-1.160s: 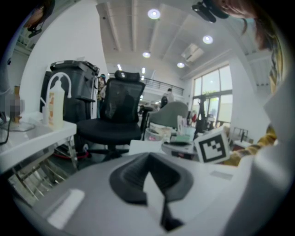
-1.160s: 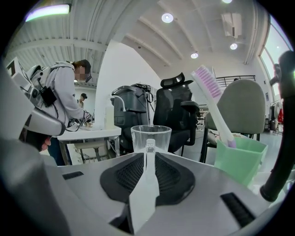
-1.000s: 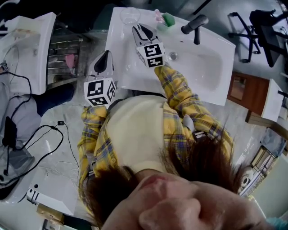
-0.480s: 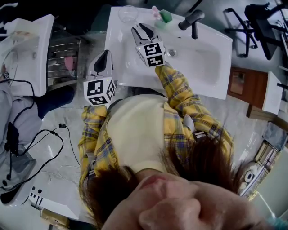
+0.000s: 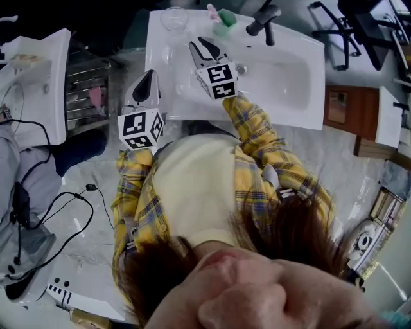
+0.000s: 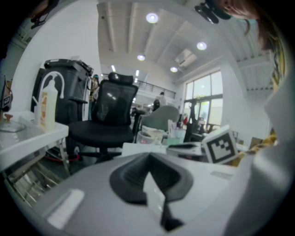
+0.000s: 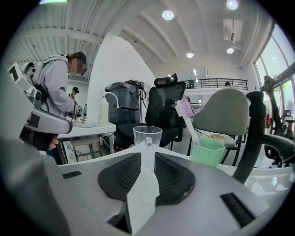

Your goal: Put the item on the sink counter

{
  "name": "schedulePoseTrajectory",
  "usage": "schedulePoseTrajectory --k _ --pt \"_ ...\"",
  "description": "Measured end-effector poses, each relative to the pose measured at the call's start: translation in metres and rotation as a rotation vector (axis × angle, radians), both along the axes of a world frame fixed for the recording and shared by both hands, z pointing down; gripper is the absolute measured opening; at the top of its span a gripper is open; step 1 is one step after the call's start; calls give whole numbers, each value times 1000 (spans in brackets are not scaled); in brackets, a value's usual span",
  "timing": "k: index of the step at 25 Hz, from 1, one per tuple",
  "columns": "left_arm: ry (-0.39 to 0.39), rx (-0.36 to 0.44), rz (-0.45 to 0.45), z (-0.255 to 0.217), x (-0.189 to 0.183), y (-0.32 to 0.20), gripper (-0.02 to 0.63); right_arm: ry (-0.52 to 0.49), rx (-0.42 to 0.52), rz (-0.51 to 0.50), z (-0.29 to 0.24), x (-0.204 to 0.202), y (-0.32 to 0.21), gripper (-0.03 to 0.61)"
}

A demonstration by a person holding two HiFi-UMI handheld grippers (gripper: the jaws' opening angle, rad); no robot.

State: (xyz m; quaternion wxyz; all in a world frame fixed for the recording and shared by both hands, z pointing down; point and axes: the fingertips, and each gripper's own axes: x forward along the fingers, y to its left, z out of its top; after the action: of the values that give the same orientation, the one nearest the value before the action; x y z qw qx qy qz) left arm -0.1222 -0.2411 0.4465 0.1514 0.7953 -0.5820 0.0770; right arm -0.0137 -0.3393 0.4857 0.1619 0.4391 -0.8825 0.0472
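Note:
A white sink counter [image 5: 164,61] fills the top of the head view. On its far left corner stands a clear glass [image 5: 174,18] [image 7: 147,132]. Beside the glass is a green cup [image 5: 226,19] [image 7: 208,153] holding a pink toothbrush [image 7: 186,114]. My right gripper [image 5: 204,48] [image 7: 147,159] hovers over the basin's left part and points at the glass, its jaws slightly open with nothing between them. My left gripper [image 5: 147,82] [image 6: 148,160] hangs just off the counter's left edge, shut and empty.
A black faucet [image 5: 263,19] [image 7: 254,133] stands behind the basin. A second white unit [image 5: 38,77] with a wire rack is at the left. Cables lie on the floor. An office chair [image 5: 359,26] and a wooden cabinet [image 5: 347,122] are at the right. A person in grey [image 7: 57,92] stands at the left.
The head view has shifted, so the sink sits higher and further left in it. Both grippers keep their places relative to the sink and their jaws have not changed.

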Motion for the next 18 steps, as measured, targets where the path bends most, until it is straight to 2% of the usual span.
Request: schedulePoseTrajectory --k 18 --pt "15 6 84 -3 19 -3 5 -19 -13 56 -31 33 42 52"
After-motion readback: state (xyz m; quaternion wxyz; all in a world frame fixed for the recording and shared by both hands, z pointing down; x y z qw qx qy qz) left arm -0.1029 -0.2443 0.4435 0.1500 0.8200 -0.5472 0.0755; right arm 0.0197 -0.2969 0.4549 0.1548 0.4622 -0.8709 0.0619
